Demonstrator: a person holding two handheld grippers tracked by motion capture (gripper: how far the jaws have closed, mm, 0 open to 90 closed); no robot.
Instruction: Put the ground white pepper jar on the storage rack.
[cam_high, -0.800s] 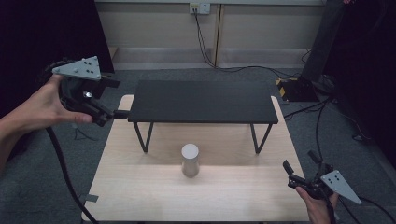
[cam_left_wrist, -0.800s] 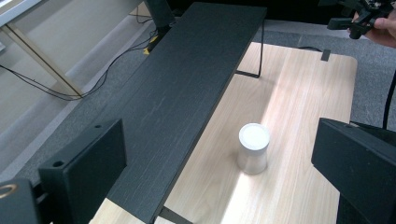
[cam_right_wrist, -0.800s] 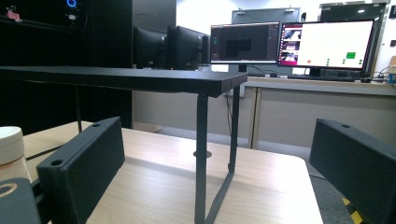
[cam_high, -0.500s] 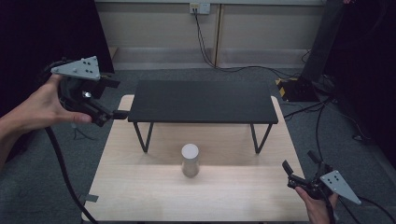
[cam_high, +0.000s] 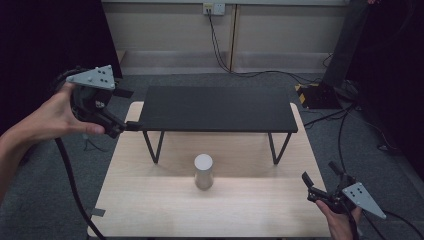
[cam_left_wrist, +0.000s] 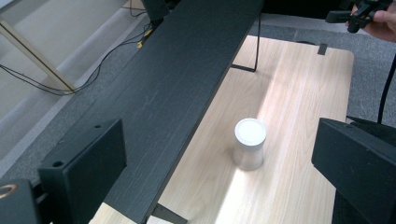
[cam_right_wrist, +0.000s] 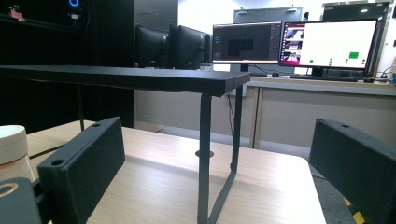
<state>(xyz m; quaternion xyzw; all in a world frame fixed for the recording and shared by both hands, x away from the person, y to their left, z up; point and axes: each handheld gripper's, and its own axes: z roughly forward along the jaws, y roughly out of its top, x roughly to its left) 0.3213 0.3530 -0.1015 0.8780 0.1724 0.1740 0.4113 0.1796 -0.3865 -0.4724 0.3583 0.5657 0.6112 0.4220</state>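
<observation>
A pale wooden table (cam_high: 150, 200) carries a low black shelf (cam_high: 217, 107) on thin black legs, and a small white cylinder (cam_high: 203, 171) stands upright on the tabletop just in front of the shelf's front edge, about midway along it. The left gripper (cam_high: 120, 129) is held in the person's left hand (cam_high: 60, 112) off the table's left side, raised near the shelf's left end; its jaws stand wide apart with nothing between them. In the left gripper view the cylinder (cam_left_wrist: 249, 143) sits between the two spread jaws but well beyond them, down on the wood beside the shelf (cam_left_wrist: 173, 88), touching neither. The right gripper (cam_high: 320, 182) is held low at the table's near right corner by the right hand (cam_high: 340, 220), its jaws also spread and empty. In the right gripper view the shelf's leg (cam_right_wrist: 205, 154) stands ahead between the jaws, and the cylinder (cam_right_wrist: 13, 144) shows at the far left edge, outside the left jaw. Both grippers are well apart from the cylinder. Monitors (cam_right_wrist: 299, 44) sit on a desk behind.
</observation>
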